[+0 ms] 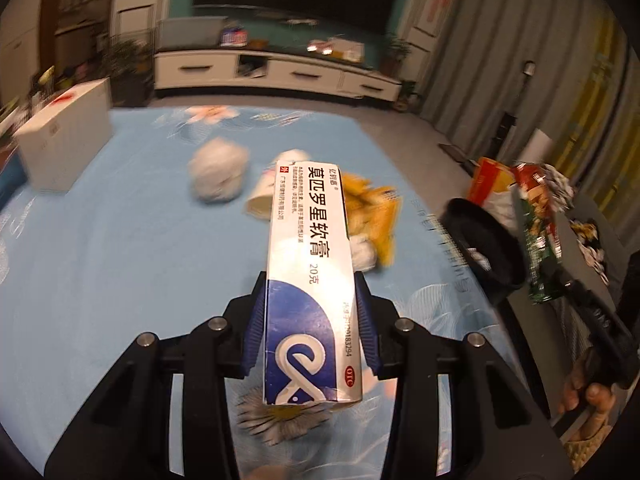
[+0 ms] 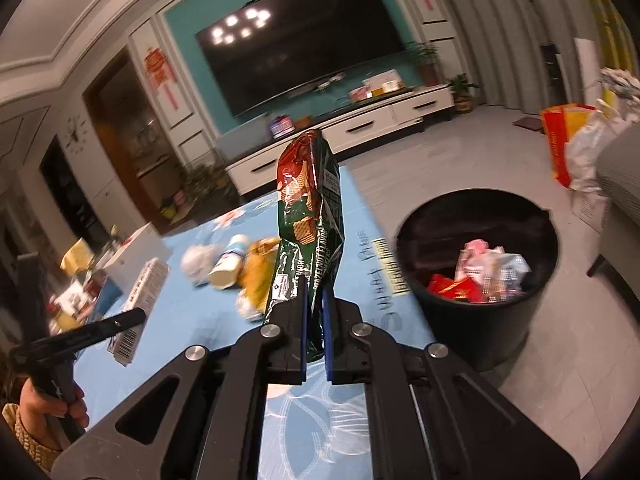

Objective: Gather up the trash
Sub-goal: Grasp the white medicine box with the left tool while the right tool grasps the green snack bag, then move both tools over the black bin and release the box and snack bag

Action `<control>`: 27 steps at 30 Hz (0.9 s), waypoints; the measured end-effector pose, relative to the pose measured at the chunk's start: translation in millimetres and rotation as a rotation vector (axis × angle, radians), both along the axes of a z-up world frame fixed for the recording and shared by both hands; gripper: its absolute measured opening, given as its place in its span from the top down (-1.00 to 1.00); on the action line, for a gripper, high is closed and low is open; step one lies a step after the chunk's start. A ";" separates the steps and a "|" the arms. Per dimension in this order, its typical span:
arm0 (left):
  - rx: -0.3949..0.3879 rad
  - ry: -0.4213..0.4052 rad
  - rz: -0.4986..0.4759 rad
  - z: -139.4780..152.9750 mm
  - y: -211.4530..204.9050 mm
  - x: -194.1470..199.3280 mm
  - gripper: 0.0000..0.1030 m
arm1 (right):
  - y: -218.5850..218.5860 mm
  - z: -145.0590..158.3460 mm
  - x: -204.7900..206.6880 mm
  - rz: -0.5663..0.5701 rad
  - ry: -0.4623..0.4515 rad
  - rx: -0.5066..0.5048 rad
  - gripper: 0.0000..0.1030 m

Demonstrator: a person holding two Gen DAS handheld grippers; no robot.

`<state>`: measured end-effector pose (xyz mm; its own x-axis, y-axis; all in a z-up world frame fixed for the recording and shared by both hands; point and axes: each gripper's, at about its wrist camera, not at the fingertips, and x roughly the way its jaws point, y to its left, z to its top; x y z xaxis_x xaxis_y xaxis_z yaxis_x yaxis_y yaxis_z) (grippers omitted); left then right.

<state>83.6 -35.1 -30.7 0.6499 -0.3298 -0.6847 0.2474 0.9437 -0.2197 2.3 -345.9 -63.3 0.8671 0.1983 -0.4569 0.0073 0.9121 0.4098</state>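
Note:
My left gripper is shut on a long white and blue ointment box, lifted above the blue flowered tablecloth. The same box shows at the left of the right wrist view. My right gripper is shut on a crumpled green snack bag, held upright over the table's right side, left of the black trash bin. In the left wrist view the bag hangs beside the bin. A crumpled white paper, a paper cup and a yellow wrapper lie on the cloth.
The bin holds several wrappers and stands on the floor off the table's right edge. A white carton sits at the table's left. A red and yellow bag and a grey sofa edge are beyond the bin.

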 end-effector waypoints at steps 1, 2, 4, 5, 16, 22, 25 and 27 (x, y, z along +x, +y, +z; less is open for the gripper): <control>-0.005 -0.010 -0.026 4.1 -10.9 1.2 0.19 | -8.2 -2.0 -2.2 -0.019 0.000 0.006 0.86; -0.009 -0.017 -0.055 8.3 -23.0 2.6 0.19 | -18.3 -4.8 -4.9 -0.042 0.000 0.015 0.86; -0.010 -0.031 -0.106 14.4 -43.0 5.2 0.19 | -34.8 -9.7 -8.5 -0.080 0.002 0.033 0.86; -0.011 -0.038 -0.135 17.4 -55.3 6.9 0.19 | -39.8 -10.9 -9.2 -0.091 0.002 0.039 0.86; -0.036 -0.044 -0.414 14.9 -178.5 32.1 0.18 | -98.4 -36.0 -9.7 -0.205 0.029 0.109 0.86; -0.099 0.049 -0.476 -9.6 -236.8 69.2 0.16 | -115.9 -42.8 7.6 -0.218 0.035 0.142 0.86; -0.101 0.071 -0.481 -23.2 -259.5 85.5 0.16 | -123.5 -48.7 20.8 -0.238 0.059 0.157 0.86; -0.080 0.076 -0.479 -31.3 -273.1 93.7 0.14 | -129.5 -52.2 30.2 -0.241 0.063 0.167 0.86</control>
